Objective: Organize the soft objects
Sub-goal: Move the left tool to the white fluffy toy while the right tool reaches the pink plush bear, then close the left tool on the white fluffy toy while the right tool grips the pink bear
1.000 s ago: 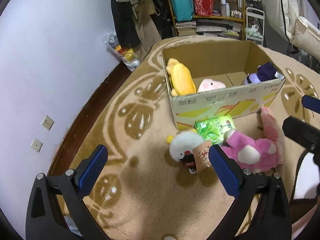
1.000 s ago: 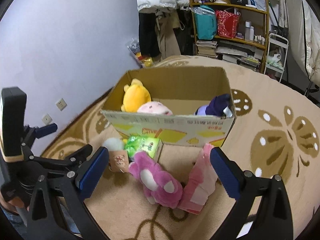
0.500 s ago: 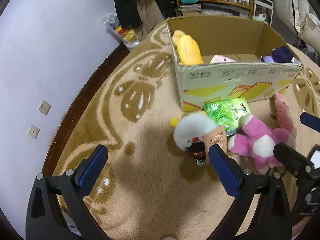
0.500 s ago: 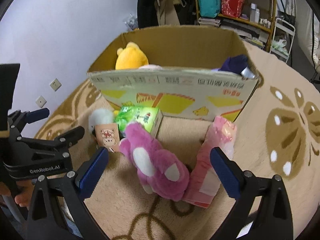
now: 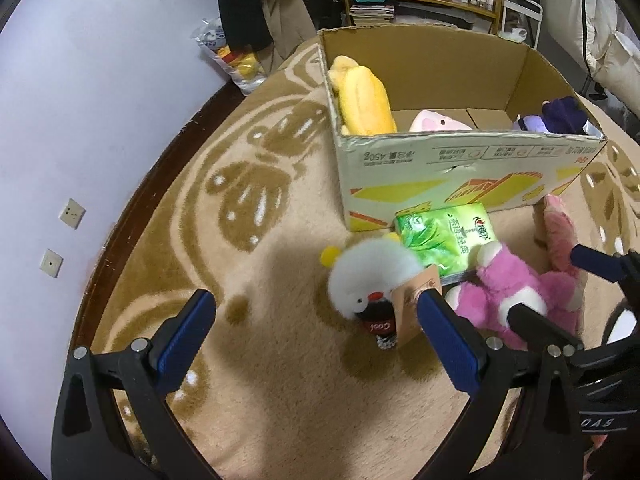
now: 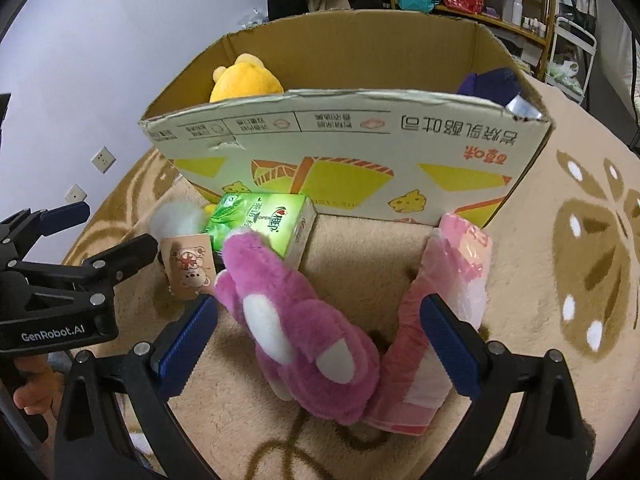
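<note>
Both grippers poised over the toys left on the rug

The left gripper point(image 5: 312, 324) hung spread above the white plush point(image 5: 370, 274); the right gripper point(image 6: 318, 326), equally wide, straddled the pink bear point(image 6: 296, 320) just before the cardboard box point(image 6: 360, 152). The bear's arm overlapped the green tissue pack point(image 6: 264, 220), which a lift might snag.

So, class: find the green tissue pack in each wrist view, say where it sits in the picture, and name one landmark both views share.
Left wrist view: the green tissue pack lies right of centre, in front of the box, between the white plush and the pink bear.
Right wrist view: the pack lies left of centre, behind the bear's head.
Shared landmark: the cardboard box.
</note>
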`<move>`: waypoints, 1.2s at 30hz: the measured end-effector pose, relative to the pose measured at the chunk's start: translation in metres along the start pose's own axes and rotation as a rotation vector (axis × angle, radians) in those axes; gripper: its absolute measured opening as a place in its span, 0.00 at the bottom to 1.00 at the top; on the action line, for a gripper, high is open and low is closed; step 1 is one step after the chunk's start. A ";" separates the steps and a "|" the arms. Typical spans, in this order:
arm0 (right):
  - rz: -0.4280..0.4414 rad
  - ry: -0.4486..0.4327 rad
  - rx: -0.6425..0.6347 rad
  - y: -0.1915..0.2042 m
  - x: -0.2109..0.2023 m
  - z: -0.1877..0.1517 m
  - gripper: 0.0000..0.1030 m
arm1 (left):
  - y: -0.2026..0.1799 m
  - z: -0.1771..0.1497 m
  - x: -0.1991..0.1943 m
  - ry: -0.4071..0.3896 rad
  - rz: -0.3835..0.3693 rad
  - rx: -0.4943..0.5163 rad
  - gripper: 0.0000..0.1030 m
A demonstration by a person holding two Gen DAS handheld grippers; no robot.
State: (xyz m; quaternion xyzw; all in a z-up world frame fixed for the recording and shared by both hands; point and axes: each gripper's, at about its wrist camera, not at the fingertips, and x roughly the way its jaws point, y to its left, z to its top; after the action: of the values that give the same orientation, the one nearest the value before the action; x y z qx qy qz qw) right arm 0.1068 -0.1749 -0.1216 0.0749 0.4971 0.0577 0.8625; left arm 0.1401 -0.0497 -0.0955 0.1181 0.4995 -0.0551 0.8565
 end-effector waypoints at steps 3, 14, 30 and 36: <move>-0.005 0.004 0.000 0.000 0.003 -0.003 1.00 | -0.002 0.003 0.006 0.008 0.013 0.004 0.97; 0.015 0.024 -0.015 0.002 0.017 -0.001 1.00 | -0.006 0.011 0.019 0.028 -0.059 -0.016 0.97; 0.002 0.033 -0.078 0.024 0.029 0.009 0.85 | -0.009 0.013 0.048 0.090 -0.106 -0.033 0.97; 0.040 0.069 -0.085 0.031 0.039 0.009 0.72 | -0.010 0.011 0.051 0.100 -0.099 -0.030 0.94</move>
State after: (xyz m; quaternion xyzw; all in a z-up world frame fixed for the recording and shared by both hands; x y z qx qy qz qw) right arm 0.1335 -0.1385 -0.1441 0.0460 0.5222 0.0988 0.8458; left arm 0.1729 -0.0610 -0.1359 0.0828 0.5476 -0.0839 0.8284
